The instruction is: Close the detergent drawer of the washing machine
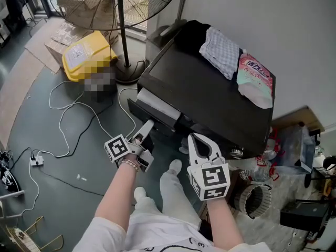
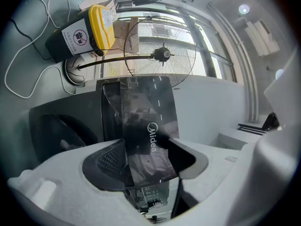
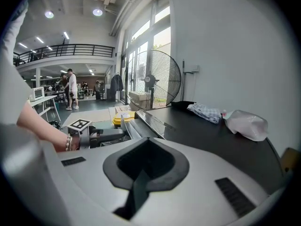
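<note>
Grey floor (image 1: 79,156) is spreading out below me, with a white cable (image 1: 63,130) looping across it and a standing fan (image 1: 118,4) by the window next to a yellow-lidded box (image 1: 86,54). I am looking steeply down on the black washing machine (image 1: 210,98), which is standing against the white wall. A checked cloth (image 1: 220,51) and a pink pouch (image 1: 254,80) are lying on its lid.

The detergent drawer (image 1: 157,108) is sticking out of the machine's front at the corner nearest the fan. I am holding the left gripper (image 1: 146,127) against that drawer's front. In the left gripper view its jaws are clamping the glossy dark front panel of the drawer (image 2: 146,121), with a pad pressing on either side of it.

The right gripper (image 1: 193,139) is hovering just beside the machine's front edge, apart from the drawer. In the right gripper view its jaws are pressing together on nothing.
</note>
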